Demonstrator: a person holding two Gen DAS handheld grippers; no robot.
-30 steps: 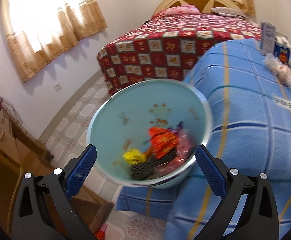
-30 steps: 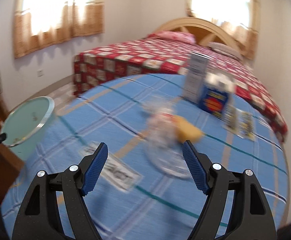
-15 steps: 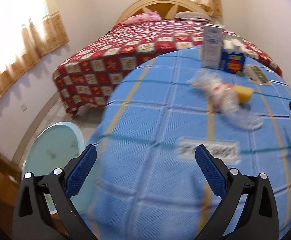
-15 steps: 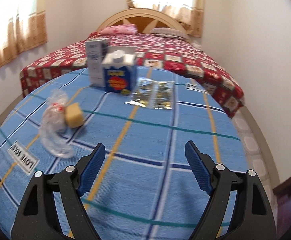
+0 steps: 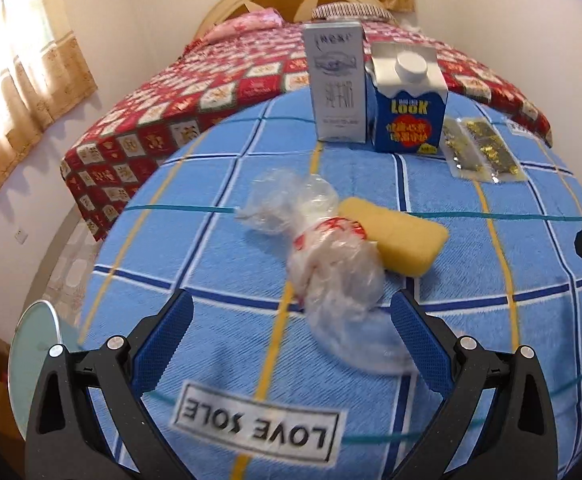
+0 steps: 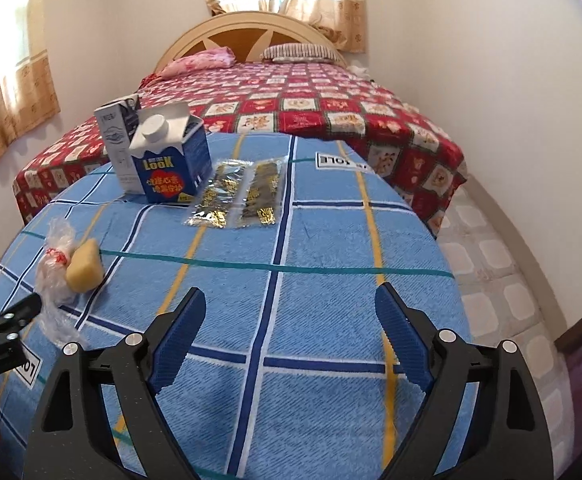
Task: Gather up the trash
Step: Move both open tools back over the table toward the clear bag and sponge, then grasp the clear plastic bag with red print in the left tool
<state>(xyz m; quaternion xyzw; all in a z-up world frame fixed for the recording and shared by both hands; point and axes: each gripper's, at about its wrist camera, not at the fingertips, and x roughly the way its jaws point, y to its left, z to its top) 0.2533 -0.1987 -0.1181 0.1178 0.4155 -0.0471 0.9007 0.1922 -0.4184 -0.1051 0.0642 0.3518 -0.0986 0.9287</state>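
Observation:
A crumpled clear plastic bag with red print lies on the blue checked tablecloth, touching a yellow sponge. My left gripper is open and empty, just in front of the bag. Behind stand a grey carton and a blue milk carton, with a gold-and-clear wrapper to their right. My right gripper is open and empty over bare cloth; the bag, sponge, blue carton and wrapper lie ahead and to its left.
A pale green trash bin stands off the table's left edge. A bed with a red patterned cover lies behind the table. Tiled floor shows to the right. The left gripper's finger shows at the right view's left edge.
The left gripper swung from over the trash bin to the table and now faces the plastic bag. The right gripper turned right, away from the bag, toward the table's middle.

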